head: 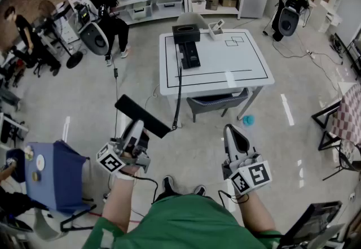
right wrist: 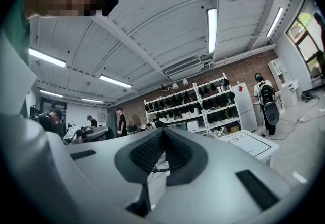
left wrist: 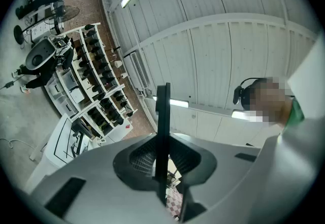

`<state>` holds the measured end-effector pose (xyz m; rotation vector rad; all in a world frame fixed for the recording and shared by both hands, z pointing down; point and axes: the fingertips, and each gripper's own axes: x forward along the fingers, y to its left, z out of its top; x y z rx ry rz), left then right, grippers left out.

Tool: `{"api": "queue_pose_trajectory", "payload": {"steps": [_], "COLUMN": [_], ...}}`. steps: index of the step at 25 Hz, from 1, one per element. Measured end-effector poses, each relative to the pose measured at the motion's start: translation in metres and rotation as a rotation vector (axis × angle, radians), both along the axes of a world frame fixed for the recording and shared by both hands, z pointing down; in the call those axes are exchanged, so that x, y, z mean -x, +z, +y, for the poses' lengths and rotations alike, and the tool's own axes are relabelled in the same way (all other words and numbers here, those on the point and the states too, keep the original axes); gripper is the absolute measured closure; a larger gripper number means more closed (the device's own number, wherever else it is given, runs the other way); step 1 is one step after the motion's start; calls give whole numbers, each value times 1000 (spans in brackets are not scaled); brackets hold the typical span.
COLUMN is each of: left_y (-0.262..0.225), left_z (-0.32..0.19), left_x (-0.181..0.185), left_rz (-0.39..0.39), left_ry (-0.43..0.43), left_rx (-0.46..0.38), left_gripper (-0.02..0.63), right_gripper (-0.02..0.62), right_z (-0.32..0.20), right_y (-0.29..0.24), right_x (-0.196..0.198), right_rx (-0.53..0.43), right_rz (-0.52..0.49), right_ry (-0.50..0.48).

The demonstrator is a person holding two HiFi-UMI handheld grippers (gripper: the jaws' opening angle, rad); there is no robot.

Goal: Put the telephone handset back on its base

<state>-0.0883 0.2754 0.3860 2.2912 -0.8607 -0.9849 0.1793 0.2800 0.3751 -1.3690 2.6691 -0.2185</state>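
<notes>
left gripper [head: 134, 129]: clamped on handset [head: 142, 116]
right gripper [head: 235, 136]: closed, empty
risk: cord [head: 179, 92] ahead could tug handset loose

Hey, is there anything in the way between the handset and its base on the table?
Nothing visible blocks it. The handset, in the left gripper, is off the table; only bare floor and its own cord lie between it and the base on the white table.

Black corded handset [head: 142, 116] held aloft, well apart from base [head: 189, 53].
</notes>
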Motion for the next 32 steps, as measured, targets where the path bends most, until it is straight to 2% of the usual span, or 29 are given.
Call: {"api": "queue_pose_trajectory", "payload": {"steps": [6,12,18,21,25,32], "left_y": [-3,-6,-4,-12,-16,-22], "left_z": [2,-4,-18,-25,-41,-71], "left_x": [34,50,68,79,95,121], "left_rz": [-13,-24,-97,-117,-135,-120], "left_ry": [2,29,47,61,93,113], "left_rx": [-12,-30,-34,-55,-85,-82], "left_gripper": [525,526,526,526,526,525], "right_gripper": [574,574,574,574,574,574], "right_z": [0,-1,-12,-20,-39,-74], "right_y": [0,0,-1,-12,-22,-34], "right_x": [35,55,78,89,102,112], "right_rx": [1,1,5,-22,-57,-72], "right_rz": [15,26,12,18,60,184], "right_ry": [26,56,102,132,191,272]}}
